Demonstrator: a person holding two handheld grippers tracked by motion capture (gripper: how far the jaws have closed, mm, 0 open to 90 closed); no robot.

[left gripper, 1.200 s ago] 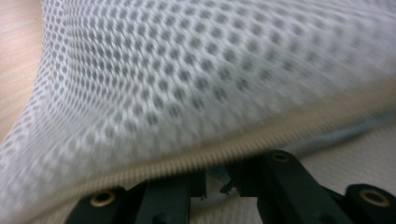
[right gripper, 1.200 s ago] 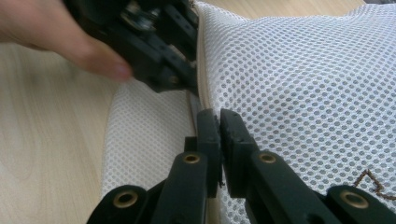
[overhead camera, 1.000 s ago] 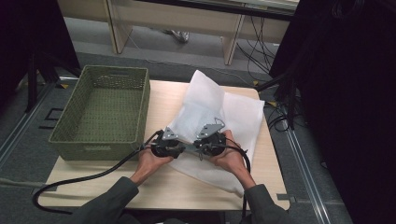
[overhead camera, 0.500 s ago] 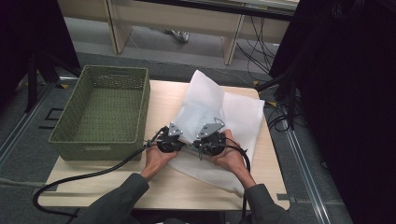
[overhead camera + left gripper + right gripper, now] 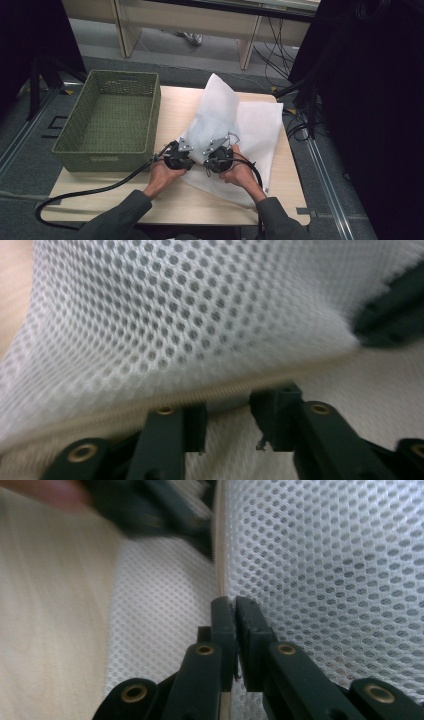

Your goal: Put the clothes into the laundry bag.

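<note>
Both forearms enter from the near edge of the table (image 5: 150, 210) and converge at its middle, where the left gripper (image 5: 182, 152) and the right gripper (image 5: 216, 152) sit side by side, angled toward each other, on the near edge of a white mesh bag (image 5: 240, 125) spread beside a green basket (image 5: 107, 125). The right gripper (image 5: 235, 605) pinches the bag's zipper edge (image 5: 218, 550) between pressed-together jaws. The left gripper (image 5: 227, 412), whose jaws have just been opening, holds them slightly apart below the zipper edge (image 5: 220, 392), pinching nothing.
</note>
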